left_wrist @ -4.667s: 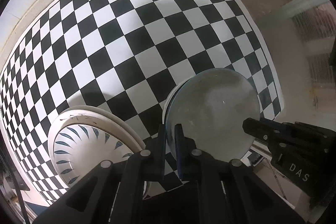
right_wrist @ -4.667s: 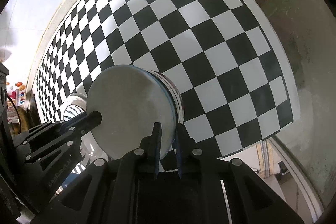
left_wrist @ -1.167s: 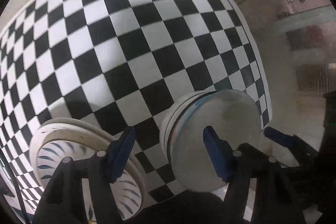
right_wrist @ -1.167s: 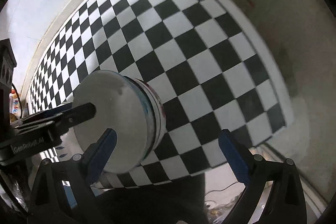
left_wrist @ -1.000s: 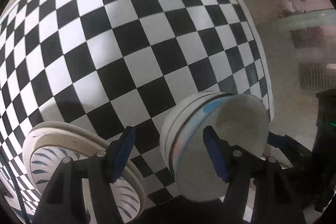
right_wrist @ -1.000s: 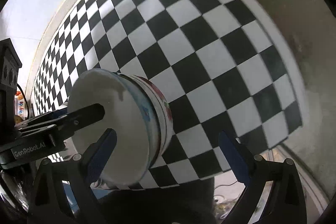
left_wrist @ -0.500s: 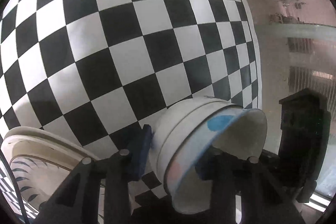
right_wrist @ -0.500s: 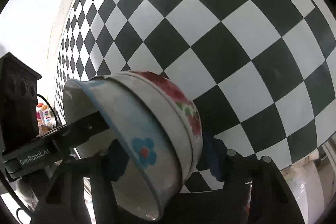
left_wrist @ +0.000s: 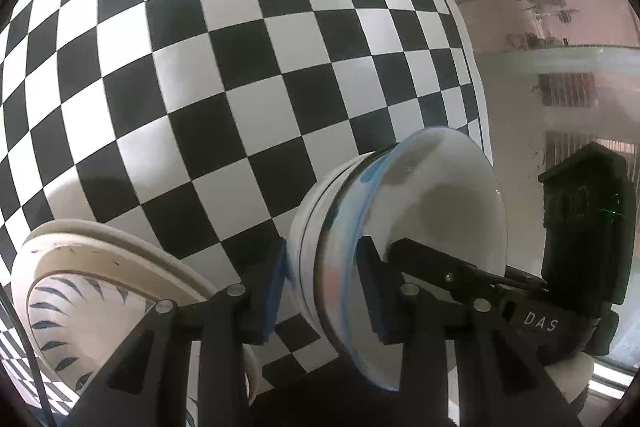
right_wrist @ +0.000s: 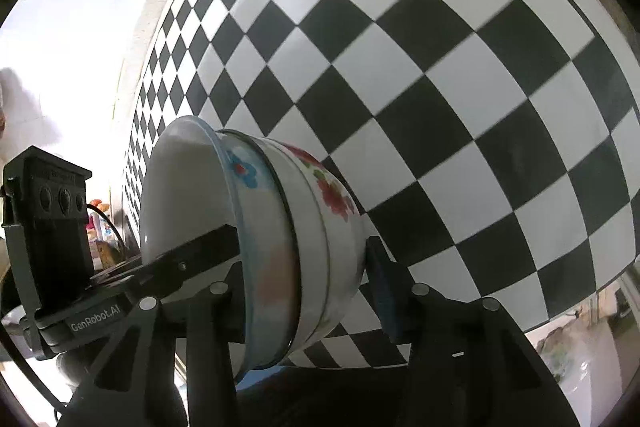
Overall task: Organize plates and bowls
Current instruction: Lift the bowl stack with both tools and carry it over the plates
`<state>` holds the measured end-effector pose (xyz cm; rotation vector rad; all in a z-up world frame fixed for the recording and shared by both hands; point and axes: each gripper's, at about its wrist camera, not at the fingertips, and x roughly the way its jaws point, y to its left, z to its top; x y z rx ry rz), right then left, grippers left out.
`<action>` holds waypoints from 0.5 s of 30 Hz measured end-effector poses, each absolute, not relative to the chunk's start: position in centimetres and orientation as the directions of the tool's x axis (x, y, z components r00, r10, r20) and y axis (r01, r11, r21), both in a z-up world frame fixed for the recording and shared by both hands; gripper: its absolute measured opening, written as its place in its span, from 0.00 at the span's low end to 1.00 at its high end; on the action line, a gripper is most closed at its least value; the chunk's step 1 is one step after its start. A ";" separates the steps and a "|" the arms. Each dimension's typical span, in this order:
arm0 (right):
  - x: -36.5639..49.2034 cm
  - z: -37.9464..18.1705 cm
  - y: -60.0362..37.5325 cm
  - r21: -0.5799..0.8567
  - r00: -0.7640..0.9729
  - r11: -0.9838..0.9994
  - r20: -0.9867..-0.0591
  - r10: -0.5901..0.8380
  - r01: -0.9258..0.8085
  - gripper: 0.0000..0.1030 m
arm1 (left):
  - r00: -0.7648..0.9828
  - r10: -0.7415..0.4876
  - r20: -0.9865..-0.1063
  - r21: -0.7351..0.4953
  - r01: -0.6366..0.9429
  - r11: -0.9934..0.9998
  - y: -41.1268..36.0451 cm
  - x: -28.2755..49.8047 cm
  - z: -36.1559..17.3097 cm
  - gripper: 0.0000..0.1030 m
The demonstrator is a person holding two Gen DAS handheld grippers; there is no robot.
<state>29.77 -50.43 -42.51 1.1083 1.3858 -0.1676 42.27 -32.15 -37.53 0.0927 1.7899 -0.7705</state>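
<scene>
A stack of nested bowls (left_wrist: 420,211) with flower prints and blue rims stands on the checkered table (left_wrist: 200,75). My left gripper (left_wrist: 322,291) straddles the stack's wall, one finger inside, one outside, pads touching it. My right gripper (right_wrist: 308,291) does the same on the opposite side of the bowl stack (right_wrist: 288,235), one finger inside, one against the outer wall. Each gripper shows in the other's view. A stack of white plates (left_wrist: 100,267) with blue leaf marks lies left of the bowls.
The table's right edge (left_wrist: 476,99) runs close behind the bowls. Beyond it are a pale wall and floor. Small colourful items (right_wrist: 98,223) sit far left in the right wrist view.
Both grippers opened wide from shut, came down over the bowl stack and closed in on its walls. The view is now closer and lower.
</scene>
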 end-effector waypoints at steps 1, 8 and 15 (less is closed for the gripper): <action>30.0 -42.4 -50.3 0.521 0.257 0.525 -0.831 0.494 0.673 0.47 | -0.367 -0.309 -0.877 -0.454 0.425 0.783 -32.0 42.3 -37.4 0.31; 31.7 -39.9 -48.6 0.535 0.266 0.560 -0.829 0.491 0.633 0.47 | -0.327 -0.339 -0.882 -0.458 0.421 0.783 -29.8 42.8 -34.6 0.31; 35.0 -36.7 -44.5 0.570 0.275 0.609 -0.814 0.512 0.552 0.46 | -0.246 -0.374 -0.894 -0.444 0.389 0.807 -24.7 43.5 -31.2 0.31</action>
